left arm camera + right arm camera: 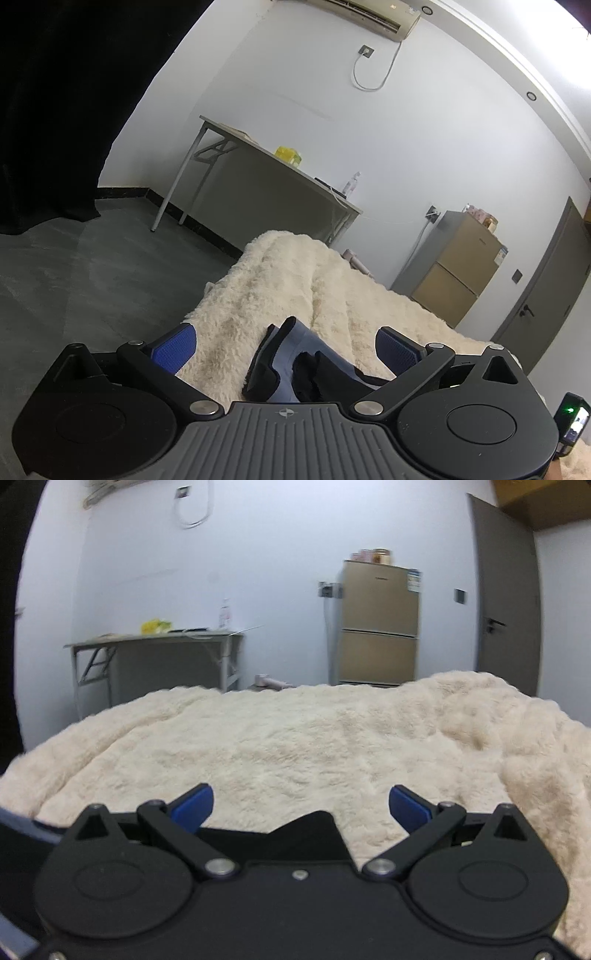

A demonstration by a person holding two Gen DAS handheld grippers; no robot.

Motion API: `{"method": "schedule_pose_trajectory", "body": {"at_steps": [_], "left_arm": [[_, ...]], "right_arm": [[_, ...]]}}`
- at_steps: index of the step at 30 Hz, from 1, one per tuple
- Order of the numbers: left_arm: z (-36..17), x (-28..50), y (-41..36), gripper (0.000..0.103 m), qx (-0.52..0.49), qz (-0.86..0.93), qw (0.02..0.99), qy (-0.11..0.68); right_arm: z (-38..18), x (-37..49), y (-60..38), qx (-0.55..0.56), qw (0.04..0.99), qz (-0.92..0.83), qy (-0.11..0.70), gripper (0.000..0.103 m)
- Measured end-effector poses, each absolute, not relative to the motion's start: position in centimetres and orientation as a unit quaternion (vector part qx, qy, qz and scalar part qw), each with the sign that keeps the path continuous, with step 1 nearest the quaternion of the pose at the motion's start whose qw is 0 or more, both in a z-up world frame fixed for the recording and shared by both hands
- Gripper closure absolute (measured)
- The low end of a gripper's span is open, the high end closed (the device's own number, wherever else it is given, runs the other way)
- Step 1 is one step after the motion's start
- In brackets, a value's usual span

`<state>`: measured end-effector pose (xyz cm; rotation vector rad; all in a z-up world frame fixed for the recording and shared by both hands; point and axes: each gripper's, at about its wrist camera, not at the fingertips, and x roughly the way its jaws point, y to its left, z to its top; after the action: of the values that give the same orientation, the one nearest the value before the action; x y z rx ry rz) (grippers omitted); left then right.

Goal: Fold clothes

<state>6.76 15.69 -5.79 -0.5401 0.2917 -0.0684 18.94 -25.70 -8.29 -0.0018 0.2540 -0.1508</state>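
Observation:
A blue garment (286, 384) with black trim lies crumpled on a fluffy cream blanket (295, 273). My left gripper (286, 332) stands open around it, with its blue pads (177, 349) wide apart on either side and not pressing on the cloth. In the right wrist view, my right gripper (301, 794) is open wide over the cream blanket (295, 738) with nothing between its fingers. A black fold of cloth (314, 830) shows just in front of its body. A strip of the blue garment (26, 836) peeks out at the lower left.
The blanket's left edge drops to a grey floor (92, 277). A folding table (258, 155) with a yellow box and a bottle stands by the far wall. A tan fridge (378, 624) and a grey door (506, 598) stand to the right. A black curtain (55, 110) hangs at the left.

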Motion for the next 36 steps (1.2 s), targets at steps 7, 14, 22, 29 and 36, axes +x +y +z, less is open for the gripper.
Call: {"method": "schedule_pose_trajectory", "body": {"at_steps": [7, 14, 22, 29, 36], "left_arm": [[-5.9, 7.1, 15.4, 0.001, -0.263, -0.030, 0.952, 0.154], [-6.2, 7.8, 15.1, 0.001, -0.258, -0.039, 0.950, 0.171], [-6.3, 7.9, 14.1, 0.001, -0.234, -0.050, 0.954, 0.178], [-6.5, 7.7, 14.5, 0.001, -0.244, -0.044, 0.953, 0.176], [-6.3, 7.8, 14.2, 0.001, -0.238, -0.052, 0.954, 0.176]], "right_arm": [[-13.4, 20.6, -20.7, -0.152, 0.965, -0.005, 0.213, 0.003], [-9.6, 18.1, -28.7, -0.005, 0.988, -0.041, 0.148, 0.000], [-11.3, 19.8, -37.3, 0.170, 0.951, 0.074, 0.246, 0.043], [-12.8, 21.6, -38.5, 0.222, 0.925, 0.086, 0.295, 0.053], [-12.8, 22.7, -39.8, 0.292, 0.896, 0.118, 0.312, 0.067]]}}
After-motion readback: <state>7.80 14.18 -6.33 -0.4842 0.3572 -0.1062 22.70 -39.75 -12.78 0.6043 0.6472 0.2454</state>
